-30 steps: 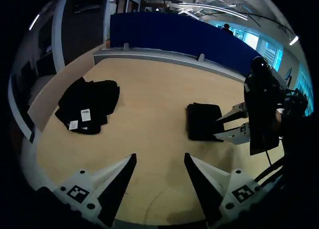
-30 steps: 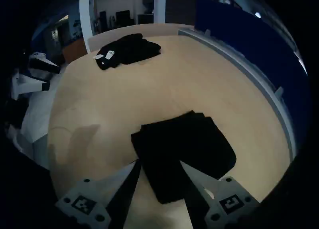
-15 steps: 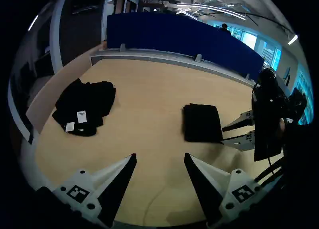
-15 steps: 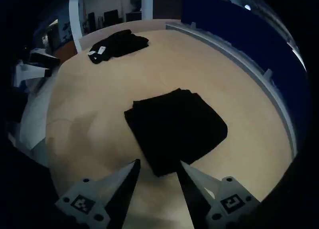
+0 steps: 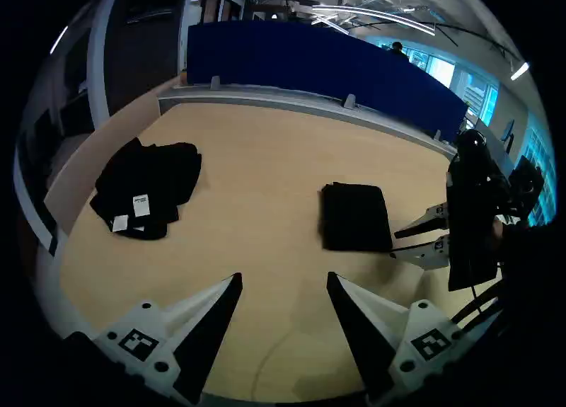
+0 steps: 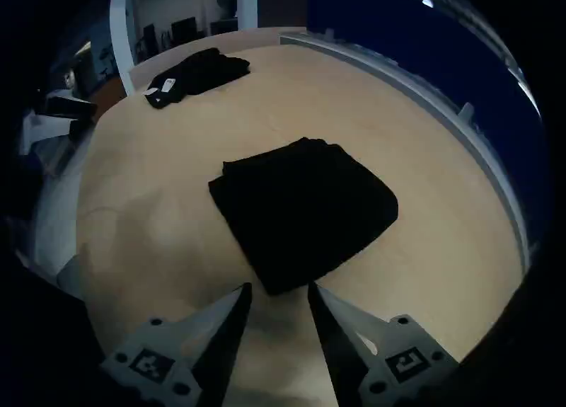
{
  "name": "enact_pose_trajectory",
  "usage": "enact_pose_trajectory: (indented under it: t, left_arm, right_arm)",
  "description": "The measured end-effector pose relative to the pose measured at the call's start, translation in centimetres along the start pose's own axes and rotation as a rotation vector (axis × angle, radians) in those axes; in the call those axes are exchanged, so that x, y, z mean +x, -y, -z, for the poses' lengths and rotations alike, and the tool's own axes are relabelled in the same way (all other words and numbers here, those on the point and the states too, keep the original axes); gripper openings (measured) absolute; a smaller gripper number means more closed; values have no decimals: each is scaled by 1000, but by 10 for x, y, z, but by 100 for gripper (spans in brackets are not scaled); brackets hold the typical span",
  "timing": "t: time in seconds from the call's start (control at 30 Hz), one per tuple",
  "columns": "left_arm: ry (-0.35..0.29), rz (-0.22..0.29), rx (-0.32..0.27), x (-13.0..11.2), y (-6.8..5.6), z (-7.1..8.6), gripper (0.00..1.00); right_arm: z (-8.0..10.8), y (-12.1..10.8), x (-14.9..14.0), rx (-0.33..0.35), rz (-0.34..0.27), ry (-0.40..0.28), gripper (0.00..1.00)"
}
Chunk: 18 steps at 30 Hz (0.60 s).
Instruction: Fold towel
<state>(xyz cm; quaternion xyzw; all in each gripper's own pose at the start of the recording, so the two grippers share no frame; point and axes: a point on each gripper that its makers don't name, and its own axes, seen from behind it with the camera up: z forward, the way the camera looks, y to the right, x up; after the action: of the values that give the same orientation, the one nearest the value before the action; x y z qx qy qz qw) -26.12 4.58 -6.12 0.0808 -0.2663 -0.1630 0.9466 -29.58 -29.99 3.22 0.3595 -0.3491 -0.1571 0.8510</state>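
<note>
Towel (image 6: pixel 304 212) first: where does it lie?

Flat on the pale wooden tabletop (image 6: pixel 431 223), a black one folded into a thick rectangle. In the right gripper view its near corner sits just at the tips of the right claw (image 6: pixel 277 288).

Is that claw gripping it?

No. The fingers stand apart with a narrow gap and press on nothing. Whether the tips touch the cloth, I cannot tell.

And the left claw (image 5: pixel 283 278)?

Open too, spread wide over bare tabletop (image 5: pixel 262 159), well short of the towel (image 5: pixel 356 216). From the left gripper view, the right claw (image 5: pixel 394 243) shows just beside the towel's right edge, pointing at it.

Anything farther off?

A loose heap of black cloth (image 5: pixel 145 187) with white tags (image 5: pixel 140 205) on it, well apart from the towel, near the tabletop's far left edge. The right gripper view shows the same heap (image 6: pixel 198 74) beyond the towel. Behind the tabletop runs a blue partition (image 5: pixel 318 60).
</note>
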Motion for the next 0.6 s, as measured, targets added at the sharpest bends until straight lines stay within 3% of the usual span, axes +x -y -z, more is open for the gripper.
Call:
enact_pose_trajectory:
  t: [0.6]
  left_arm:
    - [7, 2, -6, -3, -2, -5, 88]
  right_arm:
    - [-10, -6, -2, -9, -69, 1, 25]
